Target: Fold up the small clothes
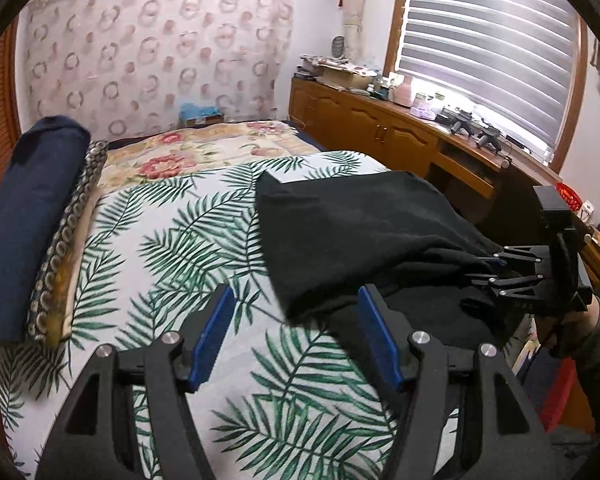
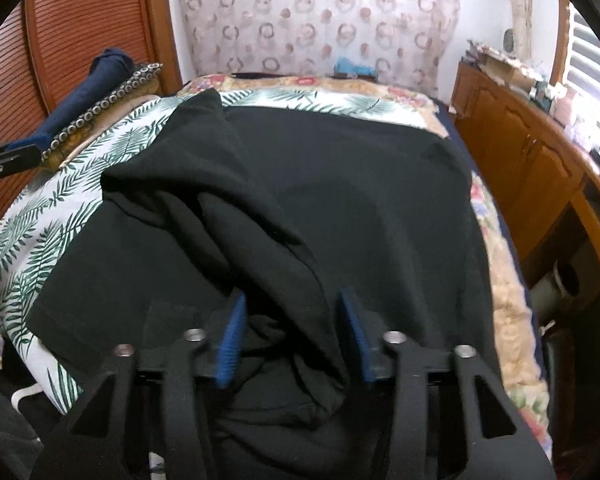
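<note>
- A black garment (image 2: 340, 184) lies spread across the right half of a bed (image 1: 148, 248) with a palm-leaf cover.
- The right hand-held gripper (image 2: 292, 336) straddles a raised fold at the garment's near edge; whether its blue pads (image 2: 232, 344) press the cloth is unclear.
- The left hand-held gripper (image 1: 296, 336) hovers with jaws apart and empty over bare cover, its right pad beside the garment's left edge.
- A rolled navy blanket (image 1: 24, 216) lines the bed's left side; a wooden cabinet (image 1: 380, 128) borders the right.
</note>
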`<control>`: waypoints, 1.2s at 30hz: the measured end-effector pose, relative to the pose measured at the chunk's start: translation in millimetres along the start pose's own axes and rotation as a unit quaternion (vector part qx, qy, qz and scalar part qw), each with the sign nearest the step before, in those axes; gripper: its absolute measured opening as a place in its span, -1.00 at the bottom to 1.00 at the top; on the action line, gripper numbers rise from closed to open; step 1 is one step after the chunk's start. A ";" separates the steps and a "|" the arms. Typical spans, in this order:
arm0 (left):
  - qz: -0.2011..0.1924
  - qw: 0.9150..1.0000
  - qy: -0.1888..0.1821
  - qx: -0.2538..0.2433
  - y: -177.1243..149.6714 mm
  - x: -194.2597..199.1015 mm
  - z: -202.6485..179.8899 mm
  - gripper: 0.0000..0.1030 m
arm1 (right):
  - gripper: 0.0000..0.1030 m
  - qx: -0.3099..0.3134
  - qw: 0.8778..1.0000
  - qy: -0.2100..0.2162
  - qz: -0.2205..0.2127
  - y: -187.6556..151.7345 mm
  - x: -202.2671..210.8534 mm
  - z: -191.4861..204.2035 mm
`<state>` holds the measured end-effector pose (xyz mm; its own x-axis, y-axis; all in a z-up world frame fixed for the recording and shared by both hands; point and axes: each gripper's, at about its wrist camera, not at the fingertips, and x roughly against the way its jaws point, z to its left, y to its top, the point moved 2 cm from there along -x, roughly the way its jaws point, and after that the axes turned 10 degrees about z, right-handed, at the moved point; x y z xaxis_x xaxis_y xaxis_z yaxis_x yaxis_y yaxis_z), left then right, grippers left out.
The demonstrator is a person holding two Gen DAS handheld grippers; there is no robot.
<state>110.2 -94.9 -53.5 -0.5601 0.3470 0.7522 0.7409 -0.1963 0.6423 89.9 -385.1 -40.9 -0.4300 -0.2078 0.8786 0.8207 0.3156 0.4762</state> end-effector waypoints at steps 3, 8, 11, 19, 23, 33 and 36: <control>0.000 1.000 0.001 0.007 -4.5 -1.0 3.1 0.23 | -0.80 0.012 1.000 0.005 -0.012 -0.7 6.2 2.3; -0.002 1.000 0.002 0.007 -5.4 -1.3 2.3 0.23 | -0.88 0.005 0.998 0.015 -0.065 1.9 43.4 1.7; -0.009 1.000 -0.002 0.006 -4.9 1.7 -0.7 0.23 | -0.88 0.008 0.997 0.002 -0.081 6.0 65.3 2.7; -0.017 1.000 0.007 0.004 -3.9 7.3 -3.2 0.23 | -0.87 -0.006 0.999 -0.030 -0.032 -4.1 41.0 -19.2; -0.016 1.000 0.012 0.006 -4.2 6.5 -1.9 0.23 | -0.76 -0.020 0.999 -0.026 -0.016 -14.1 30.1 -24.4; -0.023 1.000 0.017 0.013 -7.9 9.4 3.3 0.23 | -0.20 -0.003 0.998 -0.040 -0.052 0.2 61.1 -18.9; -0.025 0.999 0.018 0.018 -8.6 10.4 6.3 0.23 | -0.14 0.018 0.997 -0.027 -0.063 17.0 62.1 -3.1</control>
<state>100.3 -83.9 -52.1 -0.6089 0.3221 0.7249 0.7243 -0.1467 0.6737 78.4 -395.6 21.7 -0.5495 -0.1980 0.8117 0.7453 0.3230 0.5833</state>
